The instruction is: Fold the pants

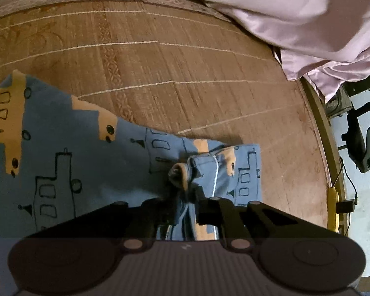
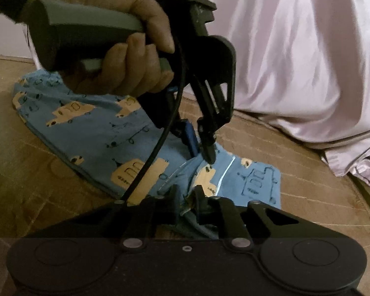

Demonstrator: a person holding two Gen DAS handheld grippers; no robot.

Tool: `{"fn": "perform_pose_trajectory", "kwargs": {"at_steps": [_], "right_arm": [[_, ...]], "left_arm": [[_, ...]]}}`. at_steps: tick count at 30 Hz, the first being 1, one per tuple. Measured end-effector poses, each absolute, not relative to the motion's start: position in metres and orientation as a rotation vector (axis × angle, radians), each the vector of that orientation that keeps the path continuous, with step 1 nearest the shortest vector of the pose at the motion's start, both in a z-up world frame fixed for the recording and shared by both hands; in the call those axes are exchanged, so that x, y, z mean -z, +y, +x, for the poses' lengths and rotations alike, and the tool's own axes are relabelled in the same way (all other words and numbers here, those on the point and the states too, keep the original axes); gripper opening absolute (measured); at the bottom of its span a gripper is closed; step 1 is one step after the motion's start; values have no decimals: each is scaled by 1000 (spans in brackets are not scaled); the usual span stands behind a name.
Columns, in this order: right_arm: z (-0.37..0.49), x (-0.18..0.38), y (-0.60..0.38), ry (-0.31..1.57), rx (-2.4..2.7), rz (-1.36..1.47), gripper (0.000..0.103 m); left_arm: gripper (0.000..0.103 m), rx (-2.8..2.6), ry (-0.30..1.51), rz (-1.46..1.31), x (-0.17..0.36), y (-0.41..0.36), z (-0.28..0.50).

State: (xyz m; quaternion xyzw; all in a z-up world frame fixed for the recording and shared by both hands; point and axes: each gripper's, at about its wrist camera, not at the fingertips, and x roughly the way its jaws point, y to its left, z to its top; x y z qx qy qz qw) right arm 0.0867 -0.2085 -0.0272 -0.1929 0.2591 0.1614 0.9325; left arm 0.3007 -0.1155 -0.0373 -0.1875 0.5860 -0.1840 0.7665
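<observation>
On woven mat (image 1: 185,56), pants (image 1: 61,153) bunched between both tongs: left tongs (image 1: 182,204), right tongs (image 2: 186,197) clamped on fabric.

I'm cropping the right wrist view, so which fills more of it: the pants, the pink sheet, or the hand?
1. pink sheet
2. pants, partly hidden by both grippers
3. hand, though it is nearer the camera, so it looks bigger than it is

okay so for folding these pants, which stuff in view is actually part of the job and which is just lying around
Part of the job:
- blue printed pants
- left gripper, shut on a bunched fold of the pants
- right gripper, shut on the pants
- woven mat they lie on

Just lying about:
- pink satin sheet
- dark equipment on the floor
</observation>
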Motion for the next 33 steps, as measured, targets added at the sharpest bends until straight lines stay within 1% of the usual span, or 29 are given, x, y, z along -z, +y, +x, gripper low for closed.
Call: {"fn": "perform_pose_trajectory", "kwargs": {"at_steps": [4,18,27,33], "right_arm": [[85,22,-212,512,-311,-378,10],[73,6,-202,444,-396,-391,10],[75,-1,-177,492,-449,-364,10],[76,-12,-157,492,-482,-321,10]], "left_arm": [[10,423,1240,-403,30,-108,293],[10,424,1212,-456,13,-73,283],[9,453,1181,-369,-2,-50,276],[9,441,1184,-398,-9,-17,274]]}}
